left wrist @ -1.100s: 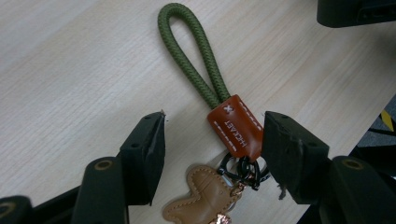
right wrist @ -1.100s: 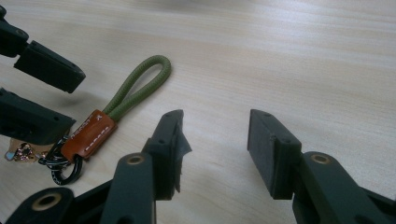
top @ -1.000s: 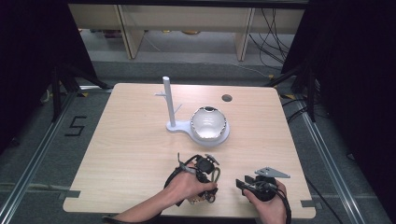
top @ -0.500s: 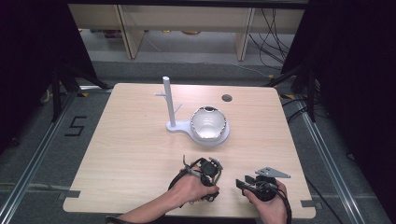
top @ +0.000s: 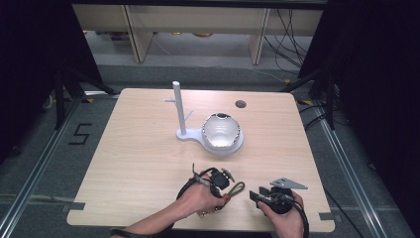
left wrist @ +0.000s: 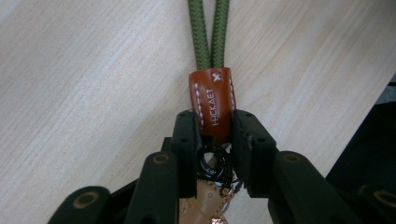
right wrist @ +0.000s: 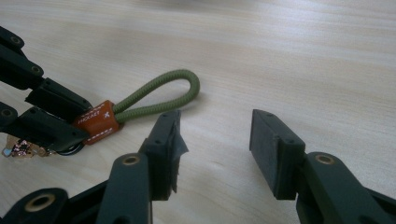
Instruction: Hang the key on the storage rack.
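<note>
A keychain lies near the table's front edge: an olive green cord loop (right wrist: 159, 95) joined by an orange-brown leather band (left wrist: 212, 102) with white stitching, and a black ring and tan leather tag behind it. My left gripper (left wrist: 214, 126) is shut on the leather band, with the cord loop (top: 236, 189) pointing right over the wood. My right gripper (right wrist: 215, 128) stands open just right of the loop, nothing between its fingers; from above the right gripper (top: 256, 196) sits a little apart from the loop's tip.
A white stand (top: 179, 106) with an upright post and a white rounded bowl-like object (top: 221, 131) on its base sits mid-table. A small dark round hole (top: 240, 104) lies at the back. Bare wood (top: 129, 148) spreads to the left.
My left gripper has shifted right along the front edge with the keychain, bringing the cord loop close to the right gripper. The right gripper has stayed put.
</note>
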